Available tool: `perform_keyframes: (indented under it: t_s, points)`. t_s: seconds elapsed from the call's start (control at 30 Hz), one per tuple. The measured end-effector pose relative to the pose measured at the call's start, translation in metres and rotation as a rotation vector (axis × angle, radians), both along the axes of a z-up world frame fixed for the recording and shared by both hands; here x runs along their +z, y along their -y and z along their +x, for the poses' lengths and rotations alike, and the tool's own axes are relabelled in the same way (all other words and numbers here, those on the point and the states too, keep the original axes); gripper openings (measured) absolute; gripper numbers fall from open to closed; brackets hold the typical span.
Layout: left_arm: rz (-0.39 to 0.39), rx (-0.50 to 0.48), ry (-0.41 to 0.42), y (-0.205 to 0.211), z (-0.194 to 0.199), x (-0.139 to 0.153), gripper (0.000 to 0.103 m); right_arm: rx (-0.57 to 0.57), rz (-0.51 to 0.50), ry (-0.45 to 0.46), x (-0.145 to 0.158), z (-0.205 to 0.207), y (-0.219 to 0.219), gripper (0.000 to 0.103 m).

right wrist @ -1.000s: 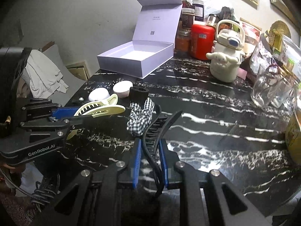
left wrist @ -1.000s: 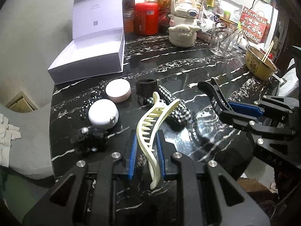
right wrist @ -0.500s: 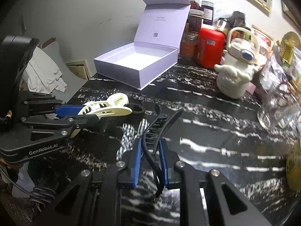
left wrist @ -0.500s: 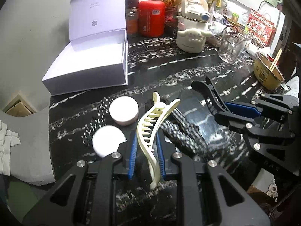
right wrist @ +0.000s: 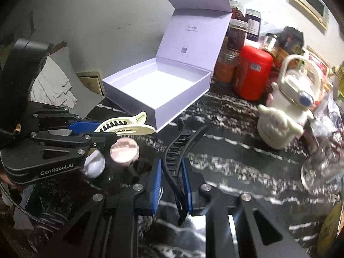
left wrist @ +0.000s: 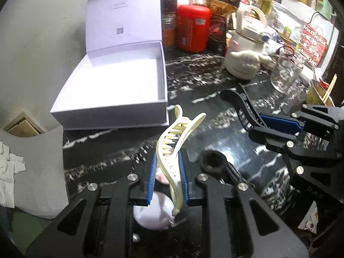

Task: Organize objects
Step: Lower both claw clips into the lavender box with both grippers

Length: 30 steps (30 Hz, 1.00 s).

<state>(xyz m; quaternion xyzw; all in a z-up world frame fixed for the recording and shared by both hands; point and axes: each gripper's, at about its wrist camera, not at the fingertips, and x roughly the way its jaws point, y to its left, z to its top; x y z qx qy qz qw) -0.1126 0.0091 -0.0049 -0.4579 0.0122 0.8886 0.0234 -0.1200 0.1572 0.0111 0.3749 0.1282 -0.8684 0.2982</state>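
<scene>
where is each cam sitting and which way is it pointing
Left wrist: rides on the left tongs, looking forward and down along them at the cream hair clip they grip and the open lavender box; the right tongs show at right.
Right wrist: rides on the right tongs, looking along the black hair clip they grip toward the box; the left tongs show at left.
Shared: box, both clips, red canister, white kettle, black marble table.

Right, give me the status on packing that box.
Done: nothing; the lavender box sits open and empty. In hand: left gripper clamps the cream hair claw, right gripper the black hair claw. Left: the pink round case and black band remain on the table.
</scene>
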Motion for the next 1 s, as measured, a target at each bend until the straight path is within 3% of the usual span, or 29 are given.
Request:
perform_keyframes:
  t_s: [1.0]
  points:
    - [0.022,0.182,-0.043,0.081,-0.104,0.005,0.019,0.123,-0.022,-0.087,0.027,-0.11,0.086,0.019]
